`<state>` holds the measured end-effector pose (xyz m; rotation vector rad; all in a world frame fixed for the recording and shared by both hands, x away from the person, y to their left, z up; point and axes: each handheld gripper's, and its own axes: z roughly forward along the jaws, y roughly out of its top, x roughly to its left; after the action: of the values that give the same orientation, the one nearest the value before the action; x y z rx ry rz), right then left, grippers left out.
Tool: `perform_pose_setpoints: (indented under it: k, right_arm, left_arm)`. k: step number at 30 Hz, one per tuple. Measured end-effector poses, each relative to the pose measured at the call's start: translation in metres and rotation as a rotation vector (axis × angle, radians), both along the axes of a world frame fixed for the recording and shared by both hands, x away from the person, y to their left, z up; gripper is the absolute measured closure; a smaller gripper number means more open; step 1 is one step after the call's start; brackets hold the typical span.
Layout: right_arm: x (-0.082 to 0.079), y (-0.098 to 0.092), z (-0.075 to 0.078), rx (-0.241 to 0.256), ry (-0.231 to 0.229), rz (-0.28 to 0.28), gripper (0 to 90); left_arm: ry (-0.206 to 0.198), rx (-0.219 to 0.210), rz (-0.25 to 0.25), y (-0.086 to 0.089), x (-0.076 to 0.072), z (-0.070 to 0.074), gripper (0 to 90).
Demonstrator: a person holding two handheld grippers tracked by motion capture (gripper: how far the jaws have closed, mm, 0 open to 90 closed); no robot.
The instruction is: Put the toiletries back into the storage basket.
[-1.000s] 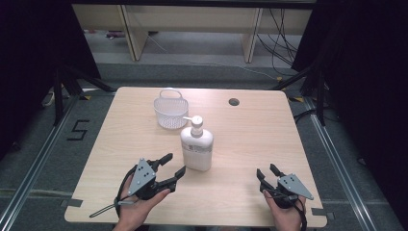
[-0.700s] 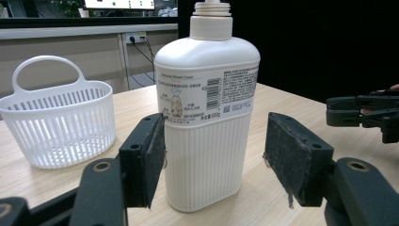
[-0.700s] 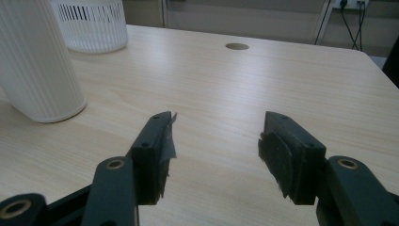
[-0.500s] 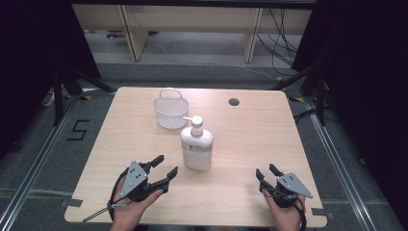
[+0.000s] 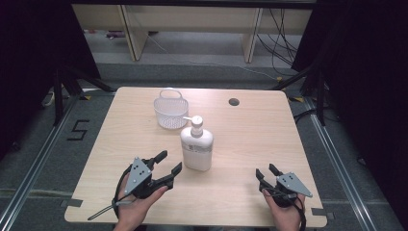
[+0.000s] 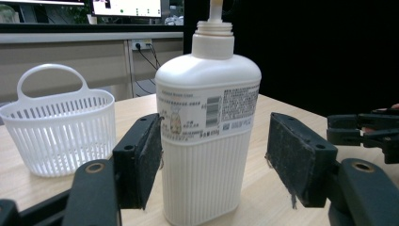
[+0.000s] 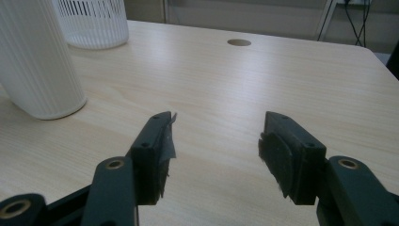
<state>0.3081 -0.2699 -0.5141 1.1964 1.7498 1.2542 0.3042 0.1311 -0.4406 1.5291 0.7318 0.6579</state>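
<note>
L claw (image 5: 169,164) & R claw (image 5: 266,173) both spread wide, low, hand-held.

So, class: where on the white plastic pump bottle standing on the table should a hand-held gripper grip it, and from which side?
Grip the white plastic pump bottle across its ribbed lower body, coming level from the person's side. It stands upright, and the left hand-held gripper already has its open jaws either side of that flat-sided body. The pump neck looks too slim and high, likely tippy.

A pale wood-grain worktop (image 5: 250,139) carries two white things. A pump bottle (image 5: 196,147) stands upright near the middle. A slatted plastic basket (image 5: 170,111) with a loop handle sits just behind it, toward the far edge. A small round hole (image 5: 234,102) pierces the far side.
</note>
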Motion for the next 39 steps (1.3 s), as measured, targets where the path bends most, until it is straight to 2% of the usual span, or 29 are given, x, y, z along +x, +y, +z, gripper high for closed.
perform_pose_setpoints:
  k: [3,4,6,10,19,22,25,27,28,30,31,33,34,39]
  right_arm:
    - [0.001,0.001,0.000,0.000,-0.003,0.001,44.2]
    - [-0.001,0.001,0.000,-0.010,0.004,-0.013,44.2]
    - [0.000,0.001,0.000,-0.016,0.007,-0.003,44.3]
    - [-0.001,0.002,0.001,-0.004,0.015,-0.013,44.2]
    - [-0.001,0.002,0.001,-0.008,0.014,-0.015,44.2]
    - [-0.001,0.003,0.000,0.004,0.012,-0.013,44.2]
    - [0.000,0.001,0.001,-0.030,-0.008,-0.011,44.2]
    - [0.000,0.001,0.001,-0.029,-0.006,-0.012,44.2]
    - [-0.001,0.003,0.000,0.009,0.013,-0.016,44.2]
    - [-0.002,0.003,0.001,0.006,0.026,-0.020,44.2]
    - [-0.001,0.003,0.000,0.009,0.011,-0.015,44.3]
    - [-0.001,0.003,0.000,0.008,0.012,-0.014,44.2]
    - [0.000,0.001,0.000,-0.018,-0.006,-0.007,44.3]
    - [0.000,0.001,0.001,-0.030,-0.004,-0.008,44.3]
  left_arm:
    - [-0.007,0.007,0.006,-0.005,0.000,0.005,35.0]
    - [-0.026,0.008,0.013,-0.009,0.003,0.010,35.0]
    - [-0.034,0.003,0.017,-0.013,0.006,0.015,35.1]
    - [-0.050,0.012,0.021,-0.022,0.014,0.025,35.3]
    - [-0.048,0.008,0.035,-0.035,0.027,0.035,35.8]
    - [-0.035,0.009,0.045,-0.041,0.033,0.038,36.0]
    - [-0.029,0.013,0.055,-0.047,0.037,0.041,36.0]
    - [-0.028,0.015,0.058,-0.049,0.038,0.042,36.0]
    - [-0.022,0.007,0.074,-0.053,0.040,0.043,36.1]
    - [-0.020,0.002,0.089,-0.055,0.041,0.044,36.3]
    - [-0.020,0.002,0.089,-0.055,0.041,0.044,36.5]
    - [-0.026,0.007,0.102,-0.058,0.042,0.045,36.6]
    - [-0.032,0.012,0.113,-0.061,0.043,0.046,37.0]
    - [-0.036,0.017,0.128,-0.066,0.046,0.048,38.5]
